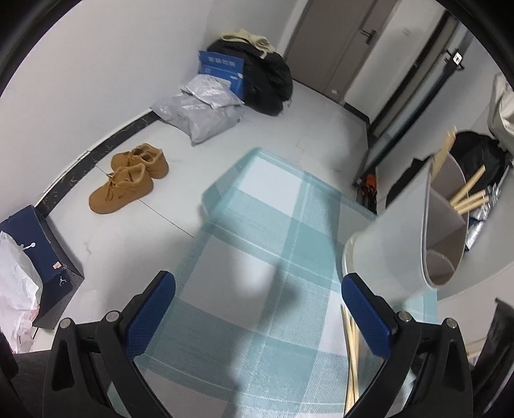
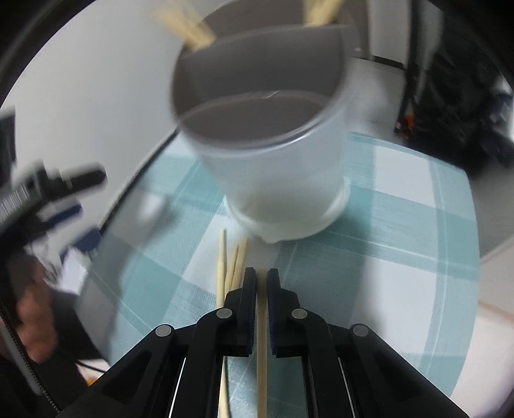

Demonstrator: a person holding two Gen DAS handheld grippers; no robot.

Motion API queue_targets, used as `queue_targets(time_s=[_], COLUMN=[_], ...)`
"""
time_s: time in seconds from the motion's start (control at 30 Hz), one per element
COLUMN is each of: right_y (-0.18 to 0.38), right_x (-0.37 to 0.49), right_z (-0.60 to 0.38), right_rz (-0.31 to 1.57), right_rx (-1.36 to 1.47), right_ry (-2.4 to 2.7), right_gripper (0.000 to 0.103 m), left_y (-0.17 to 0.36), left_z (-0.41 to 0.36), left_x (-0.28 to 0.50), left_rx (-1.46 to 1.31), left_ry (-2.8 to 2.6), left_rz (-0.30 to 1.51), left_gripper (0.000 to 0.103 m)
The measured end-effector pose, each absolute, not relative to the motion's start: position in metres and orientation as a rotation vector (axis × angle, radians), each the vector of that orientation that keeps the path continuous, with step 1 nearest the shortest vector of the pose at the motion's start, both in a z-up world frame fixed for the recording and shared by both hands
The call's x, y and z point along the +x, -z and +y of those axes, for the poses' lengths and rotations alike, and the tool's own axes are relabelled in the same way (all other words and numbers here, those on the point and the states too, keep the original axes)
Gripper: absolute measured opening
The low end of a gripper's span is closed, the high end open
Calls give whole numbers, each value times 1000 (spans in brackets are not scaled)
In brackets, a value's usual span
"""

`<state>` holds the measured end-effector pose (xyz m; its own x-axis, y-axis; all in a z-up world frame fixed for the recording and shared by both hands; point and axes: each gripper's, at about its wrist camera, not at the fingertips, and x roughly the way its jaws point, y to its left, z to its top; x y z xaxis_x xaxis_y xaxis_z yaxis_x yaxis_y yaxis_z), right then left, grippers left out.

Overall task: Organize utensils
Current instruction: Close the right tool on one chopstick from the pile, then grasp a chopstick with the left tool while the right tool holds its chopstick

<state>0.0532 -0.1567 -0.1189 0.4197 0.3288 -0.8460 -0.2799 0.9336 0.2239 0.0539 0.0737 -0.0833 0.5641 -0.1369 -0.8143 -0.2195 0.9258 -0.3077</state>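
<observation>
The tabletop, covered by a teal-and-white checked woven cloth (image 2: 401, 231), carries everything. At twelve o'clock in the right wrist view stands the translucent white plastic utensil holder with inner dividers (image 2: 276, 167), upright on the cloth; several pale wooden chopsticks (image 2: 196, 30) already lean in its far compartments. From the holder's foot toward six o'clock lie a few loose pale wooden chopsticks (image 2: 231, 273), close together on the cloth. Just to their right, the right claw (image 2: 261, 283) is nearly closed around a single pale wooden chopstick (image 2: 261, 353), which runs lengthwise between its jaws. The left claw (image 1: 257, 308) is spread wide and holds nothing, with the holder at its two o'clock. Judging by looks, the sticks are light, stiff and smooth, apt to roll or pivot; gripping near the middle should stop one swinging.
</observation>
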Motion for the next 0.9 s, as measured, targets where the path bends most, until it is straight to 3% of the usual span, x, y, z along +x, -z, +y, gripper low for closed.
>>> queue_targets(time_s=[0.37, 0.9], right_y=[99, 85], right_x=[56, 28], right_z=[-240, -259], right_rz=[940, 842], right_rx=[452, 458], right_ry=[-243, -213], right_gripper=[6, 6], left_y=[90, 120], left_z=[3, -8], left_x=[37, 37], left_rx=[-161, 21], left_ry=[170, 131], left_rz=[1068, 1222], left_gripper=[102, 100])
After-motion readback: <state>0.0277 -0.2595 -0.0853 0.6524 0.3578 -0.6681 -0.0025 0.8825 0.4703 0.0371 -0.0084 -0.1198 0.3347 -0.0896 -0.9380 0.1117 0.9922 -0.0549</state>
